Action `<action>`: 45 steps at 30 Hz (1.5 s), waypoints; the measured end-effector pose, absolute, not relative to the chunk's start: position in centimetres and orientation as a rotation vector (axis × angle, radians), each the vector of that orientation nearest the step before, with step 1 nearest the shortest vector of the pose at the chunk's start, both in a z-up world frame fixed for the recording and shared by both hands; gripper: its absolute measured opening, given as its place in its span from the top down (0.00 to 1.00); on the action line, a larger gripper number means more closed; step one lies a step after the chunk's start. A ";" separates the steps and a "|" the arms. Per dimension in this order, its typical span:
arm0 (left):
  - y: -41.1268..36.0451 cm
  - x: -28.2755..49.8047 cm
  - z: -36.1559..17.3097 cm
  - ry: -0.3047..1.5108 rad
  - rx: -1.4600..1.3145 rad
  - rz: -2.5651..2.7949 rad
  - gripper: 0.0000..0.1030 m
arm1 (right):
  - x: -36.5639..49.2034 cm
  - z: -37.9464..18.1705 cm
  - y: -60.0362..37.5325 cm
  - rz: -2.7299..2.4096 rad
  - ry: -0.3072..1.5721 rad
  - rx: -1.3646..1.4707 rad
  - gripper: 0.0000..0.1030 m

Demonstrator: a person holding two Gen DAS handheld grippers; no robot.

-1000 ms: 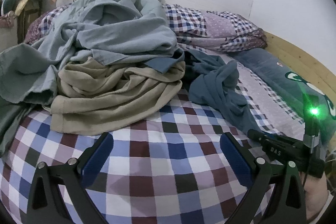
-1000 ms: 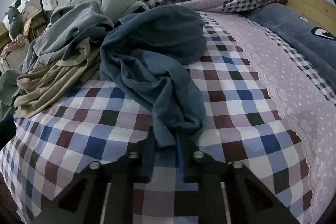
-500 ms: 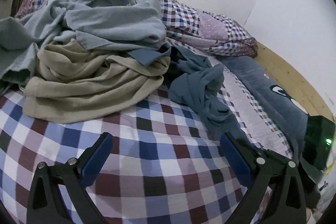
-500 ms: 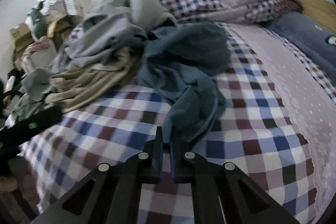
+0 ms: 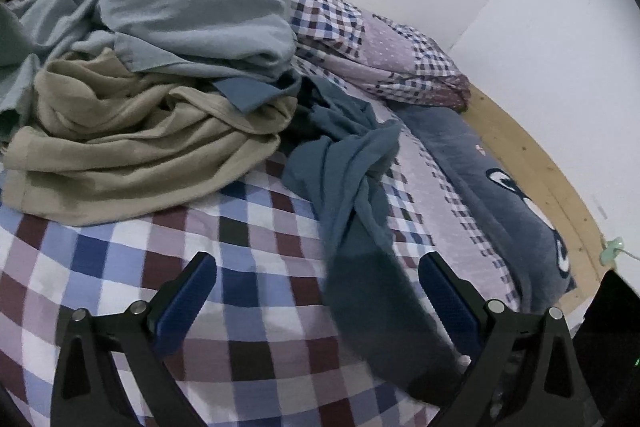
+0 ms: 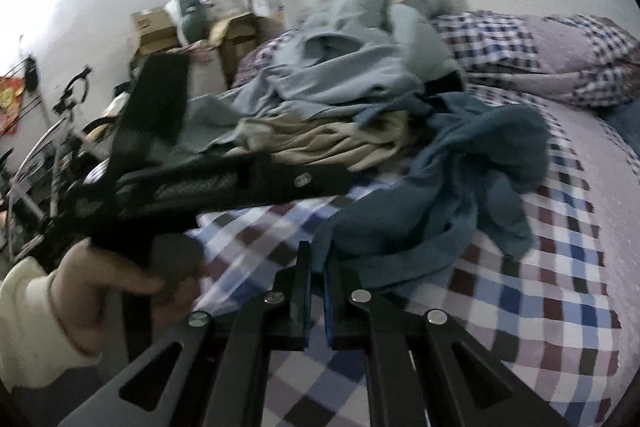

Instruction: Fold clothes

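Checked bedding covers the bed (image 5: 168, 259), and on it sits a heap of clothes, none folded: a pale blue garment (image 5: 180, 7) on top, a beige garment (image 5: 132, 143) under it, and a dark blue garment (image 5: 352, 163) off the heap's right edge.

Over the last second the dark blue garment has been drawn out of its bunched lump into a long twisted rope that runs from the heap toward the near edge of the bed. Its near end now lies between the fingers of the left claw (image 5: 318, 291), where a second ago there was only bare checked cloth.

The right claw (image 6: 318, 281) is clamped shut on that same end of the dark blue garment (image 6: 460, 187), as it was a second ago, and its view has swung left, so the left device and the hand (image 6: 100, 283) gripping it now fill that side. The left claw stays wide, holding nothing.

My reading is that one garment is being pulled clear of the pile so it can be spread flat. It is only partly free: its far end lies against the heap. With the cloth between the left fingers, a second grip looks close, though the twist would need shaking out before any fold.
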State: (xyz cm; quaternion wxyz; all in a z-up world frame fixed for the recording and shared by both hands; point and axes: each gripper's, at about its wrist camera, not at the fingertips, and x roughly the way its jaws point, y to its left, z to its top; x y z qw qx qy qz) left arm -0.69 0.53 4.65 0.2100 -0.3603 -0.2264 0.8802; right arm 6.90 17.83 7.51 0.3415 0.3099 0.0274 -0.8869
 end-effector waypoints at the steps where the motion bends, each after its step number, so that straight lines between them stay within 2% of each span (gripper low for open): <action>1: 0.8 -0.7 4.7 -0.621 -0.999 2.434 0.02 | 7.1 7.4 17.7 -2.290 0.078 0.804 0.97; 13: 3.2 -0.8 4.5 -0.535 -1.041 2.308 0.13 | 10.3 7.8 17.1 -2.068 0.158 0.735 0.97; 16: 3.2 -0.9 4.3 -0.542 -1.060 2.305 0.22 | 11.0 8.2 17.3 -2.021 0.164 0.726 0.97; 21: 3.5 -1.2 3.7 -0.564 -1.108 2.272 0.43 | 11.7 8.6 17.9 -1.981 0.163 0.714 0.97; 25: 4.0 -1.2 3.4 -0.585 -1.118 2.203 0.46 | 11.9 9.0 18.2 -1.964 0.143 0.701 0.97; 28: 4.4 -1.1 3.5 -0.580 -1.107 2.185 0.66 | 11.8 9.2 18.2 -1.953 0.138 0.699 0.97; 30: 4.4 -1.0 3.6 -0.578 -1.099 2.186 0.85 | 11.9 9.2 18.1 -1.948 0.139 0.700 0.97; 32: 4.4 -1.0 3.6 -0.576 -1.091 2.191 0.90 | 12.0 9.1 18.0 -1.951 0.148 0.702 0.97; 33: 4.4 -0.9 3.7 -0.573 -1.084 2.199 0.99 | 11.9 9.0 18.0 -1.955 0.149 0.701 0.97; 39: 3.6 -0.6 4.4 -0.568 -1.031 2.272 0.99 | 11.2 9.0 18.7 -1.971 0.113 0.693 0.93; 41: 3.1 -0.6 4.6 -0.581 -1.016 2.287 0.99 | 10.9 9.2 19.2 -1.978 0.097 0.698 0.84; 43: 2.8 -0.6 4.8 -0.583 -1.004 2.301 0.99 | 10.4 9.2 19.9 -1.991 0.076 0.705 0.48; 45: 2.5 -0.5 4.9 -0.586 -0.998 2.315 0.99 | 9.9 9.3 20.8 -2.013 0.049 0.711 0.43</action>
